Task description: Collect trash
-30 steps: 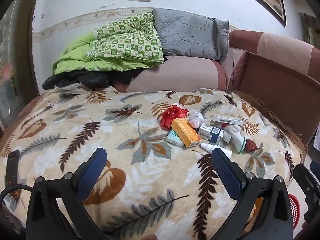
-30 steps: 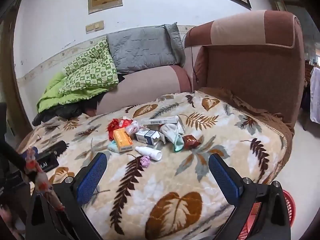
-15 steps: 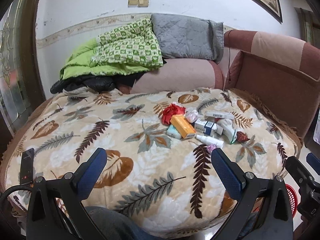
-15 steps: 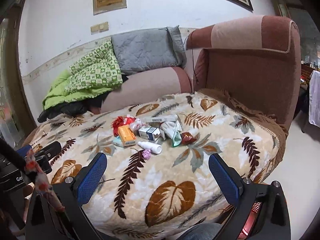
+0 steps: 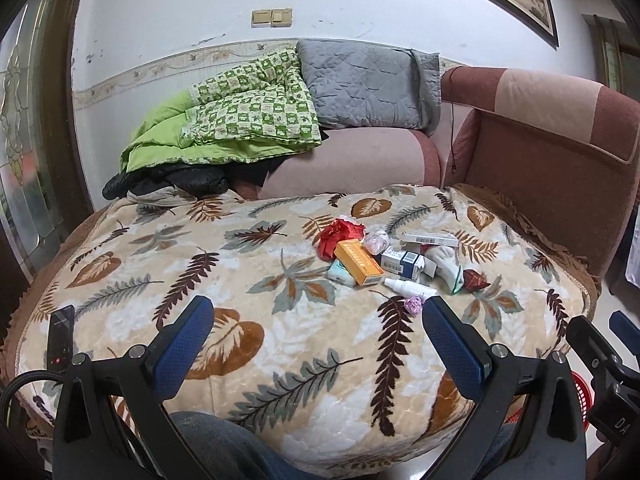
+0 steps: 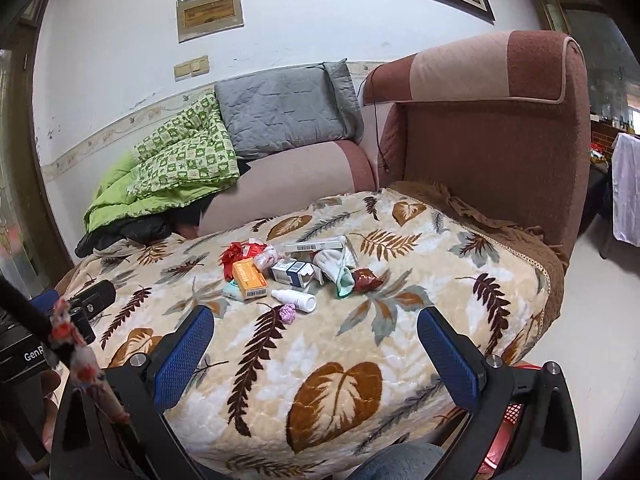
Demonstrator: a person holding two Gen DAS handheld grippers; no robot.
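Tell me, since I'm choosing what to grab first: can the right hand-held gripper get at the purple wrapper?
Probably yes. The purple wrapper lies alone on the blanket, nearest the open right hand-held gripper, with only bare blanket between. The white bottle sits just behind it.

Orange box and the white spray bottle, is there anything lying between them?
No, only bare leaf-print blanket separates the orange box from the white spray bottle, clearest in the right wrist view.

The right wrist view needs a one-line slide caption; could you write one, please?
Open right gripper faces a trash pile, orange box included, on a leaf-print blanket.
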